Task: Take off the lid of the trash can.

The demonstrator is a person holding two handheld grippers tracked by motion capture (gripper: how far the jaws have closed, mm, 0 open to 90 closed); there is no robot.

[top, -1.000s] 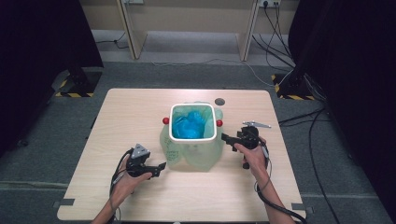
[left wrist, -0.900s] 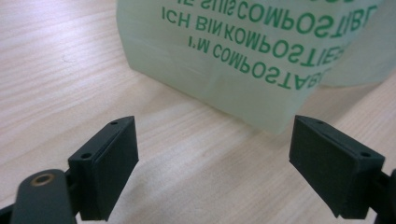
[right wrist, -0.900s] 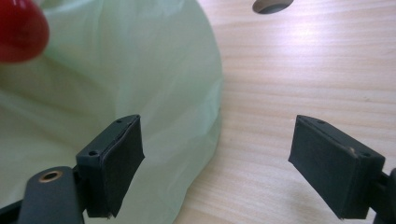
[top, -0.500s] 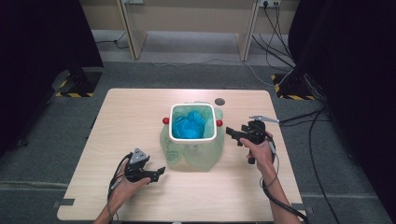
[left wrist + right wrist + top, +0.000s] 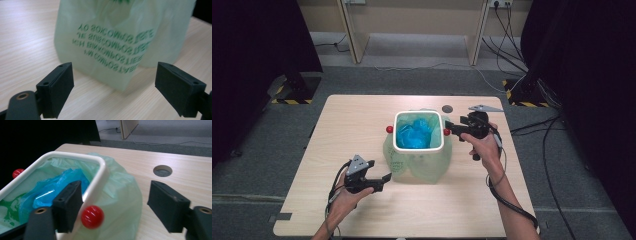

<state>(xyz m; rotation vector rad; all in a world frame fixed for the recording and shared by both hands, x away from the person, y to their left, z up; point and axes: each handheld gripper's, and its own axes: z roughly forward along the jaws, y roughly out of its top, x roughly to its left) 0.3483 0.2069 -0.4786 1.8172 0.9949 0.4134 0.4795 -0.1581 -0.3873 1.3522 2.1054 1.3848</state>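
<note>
from the high view, a small bin with a white rounded-square rim [image 5: 418, 115] stands near the middle of the pale wooden table [image 5: 352, 120], lined with a thin translucent green bag [image 5: 422, 167] that drapes down its outside, with crumpled blue plastic [image 5: 413, 135] inside. a red ball knob [image 5: 389, 129] sticks out at each side of the rim. the left gripper [image 5: 384, 178] sits low on the near-left, aimed at the bag's skirt; the right gripper [image 5: 451, 127] is at the rim's right edge, just beside the other knob.

in the left gripper view the jaws are wide apart and empty, and the green bag [image 5: 120, 42] with mirrored print lies just ahead, resting on the table.

in the right gripper view the jaws are also spread with nothing between them; the red ball knob [image 5: 92, 217] sits close against the left jaw, the white rim [image 5: 98, 180] beyond it, and a round hole in the table [image 5: 162, 170] farther off.

the step looks like taking hold of the liner. to do it well, i'd say the right jaws should straddle bag film below the rim, clear of the knob, while the left pinches loose skirt low down, so the thin film does not tear.
</note>
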